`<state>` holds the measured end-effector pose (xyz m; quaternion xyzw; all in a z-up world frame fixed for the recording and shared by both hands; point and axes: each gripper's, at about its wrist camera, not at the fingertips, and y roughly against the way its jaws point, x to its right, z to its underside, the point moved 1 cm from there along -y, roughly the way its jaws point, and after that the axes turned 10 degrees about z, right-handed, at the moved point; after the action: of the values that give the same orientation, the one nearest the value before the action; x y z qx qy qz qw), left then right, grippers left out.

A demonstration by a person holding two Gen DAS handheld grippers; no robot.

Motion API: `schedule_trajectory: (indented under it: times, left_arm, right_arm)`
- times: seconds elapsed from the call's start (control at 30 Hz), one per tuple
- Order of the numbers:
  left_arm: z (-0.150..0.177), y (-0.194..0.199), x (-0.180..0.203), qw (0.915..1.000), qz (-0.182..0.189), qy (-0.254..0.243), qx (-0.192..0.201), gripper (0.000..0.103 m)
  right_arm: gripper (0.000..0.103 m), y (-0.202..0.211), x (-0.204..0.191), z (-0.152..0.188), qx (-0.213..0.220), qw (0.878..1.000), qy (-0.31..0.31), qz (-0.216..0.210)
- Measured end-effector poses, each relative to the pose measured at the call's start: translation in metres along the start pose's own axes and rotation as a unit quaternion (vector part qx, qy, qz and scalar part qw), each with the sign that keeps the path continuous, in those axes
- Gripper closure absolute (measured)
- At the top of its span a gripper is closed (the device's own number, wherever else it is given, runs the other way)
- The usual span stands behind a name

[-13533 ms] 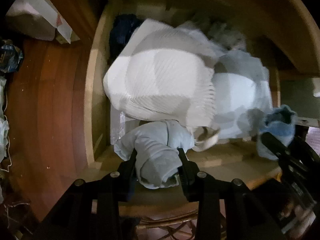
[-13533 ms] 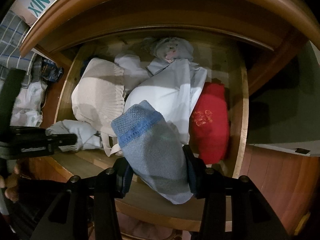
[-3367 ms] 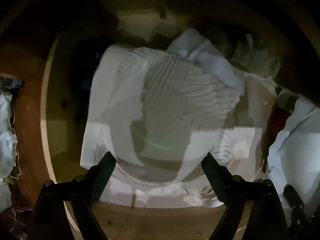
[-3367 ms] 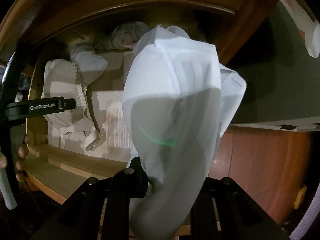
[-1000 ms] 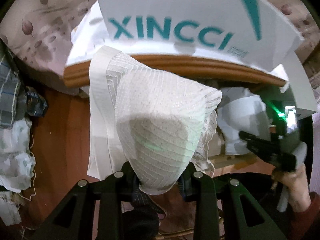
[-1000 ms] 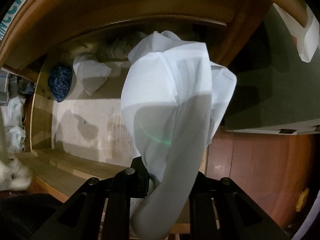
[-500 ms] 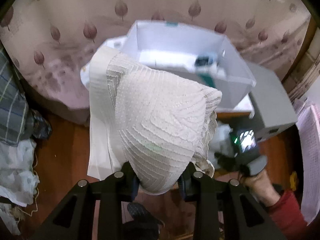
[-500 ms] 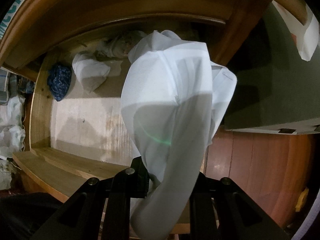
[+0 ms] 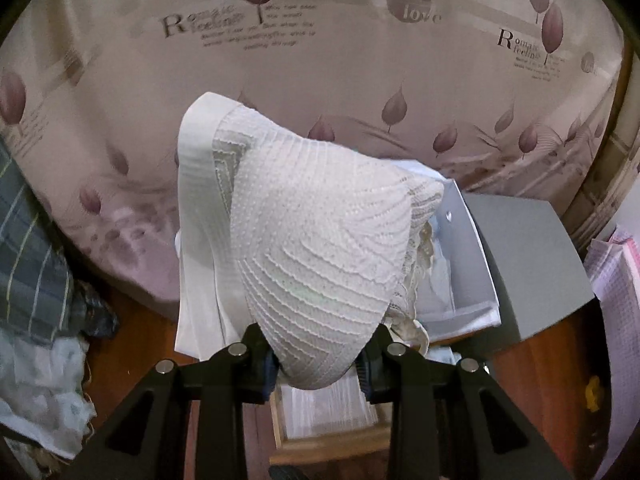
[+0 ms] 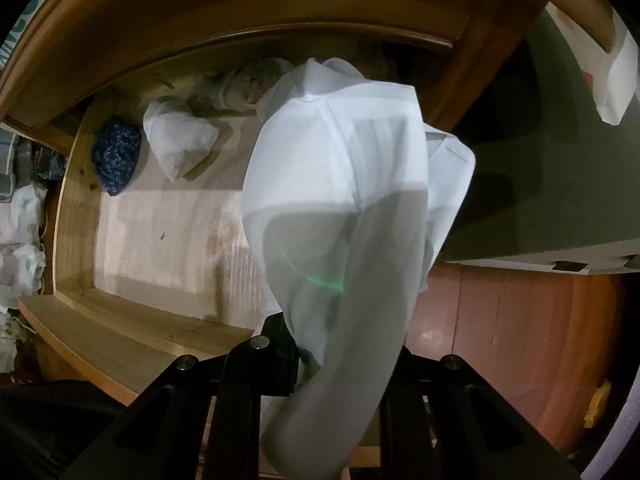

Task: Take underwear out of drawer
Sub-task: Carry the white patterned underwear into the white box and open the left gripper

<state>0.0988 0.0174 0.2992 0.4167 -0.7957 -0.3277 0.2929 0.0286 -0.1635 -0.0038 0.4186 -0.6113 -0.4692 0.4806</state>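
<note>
A: Left gripper (image 9: 320,364) — jaws narrow, pinched on the lace pair (image 9: 316,248). A second ago the drawer front and a lettered box sat right ahead of it; now the bedspread (image 9: 320,60) fills the view beyond the fingers and only a strip of drawer shows under them. So that pair is up and clear of the drawer.

B: And the right?

A: Right gripper (image 10: 340,356) has not shifted. Jaws all but closed on the plain white pair (image 10: 344,200), which hangs ahead of the fingers over the drawer's (image 10: 76,184) right end. Same pose as a second ago, same drape.

B: What's left inside?

A: Past the right gripper, far left corner: a blue bundle (image 10: 116,156). Next to it, a white bundle (image 10: 180,140). Further back, a pale crumpled piece (image 10: 244,84) against the rear wall — dim there, I can't say what it is. The drawer floor nearer the tool is bare; the lace pair lay there a few seconds back.

B: Meaning?

A: Two pairs in hand, both off the drawer floor. The left one looks ready to be set on the bed or by the white box (image 9: 468,264) just right of the fingers. The right one is lifted but not carried away. I'd judge the job well along, with three pieces to fetch.
</note>
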Motion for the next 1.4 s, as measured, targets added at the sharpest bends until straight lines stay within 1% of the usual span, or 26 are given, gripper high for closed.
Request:
schedule_trajectory:
  times: [0.07,0.13,0.27,0.37,0.47,0.6,0.7,0.93,1.1,1.23,1.3,1.4]
  left_arm:
    - [-0.014,-0.014,0.004,0.9999,-0.003,-0.012,0.003,0.072]
    - [-0.023,-0.031,0.005,0.9998,0.001,-0.017,-0.004,0.072]
    - [-0.036,-0.071,0.006,0.9996,-0.007,-0.019,-0.021,0.072]
    - [-0.040,-0.099,0.002,0.9993,-0.004,-0.016,-0.033,0.072]
    - [-0.040,-0.122,-0.006,0.9991,0.000,-0.006,-0.042,0.072]
    - [-0.033,-0.155,-0.014,0.9972,-0.012,0.001,-0.074,0.072]
    - [-0.023,-0.172,-0.020,0.9958,-0.006,0.011,-0.091,0.071]
    - [-0.010,-0.172,-0.015,0.9944,-0.008,0.032,-0.101,0.071]
    - [0.003,-0.171,-0.018,0.9919,-0.008,0.063,-0.110,0.071]
    - [0.005,-0.168,-0.018,0.9906,-0.018,0.082,-0.108,0.071]
    - [0.006,-0.166,-0.019,0.9889,-0.022,0.098,-0.109,0.071]
    - [0.006,-0.164,-0.021,0.9867,-0.022,0.118,-0.110,0.070]
  right_arm:
    - [0.089,-0.002,-0.002,-0.001,-0.001,1.000,0.000,0.000]
    - [0.089,-0.002,-0.003,0.000,-0.001,1.000,0.004,0.003]
    - [0.089,-0.004,-0.006,0.000,-0.003,1.000,0.007,0.004]
    - [0.089,-0.004,-0.004,0.000,-0.004,1.000,0.005,0.001]
    - [0.089,-0.005,-0.003,0.000,-0.006,1.000,0.004,-0.001]
    - [0.089,-0.005,-0.001,0.000,-0.008,1.000,0.006,-0.004]
    - [0.089,-0.006,0.000,-0.001,-0.010,1.000,0.006,-0.006]
    - [0.088,-0.005,0.000,-0.001,-0.011,1.000,0.008,-0.007]
    - [0.088,-0.005,-0.001,-0.002,-0.011,1.000,0.009,-0.005]
    - [0.088,-0.005,-0.003,-0.002,-0.011,1.000,0.011,-0.003]
    - [0.088,-0.005,-0.003,-0.002,-0.011,1.000,0.011,-0.003]
    - [0.088,-0.005,-0.003,-0.002,-0.011,1.000,0.011,-0.003]
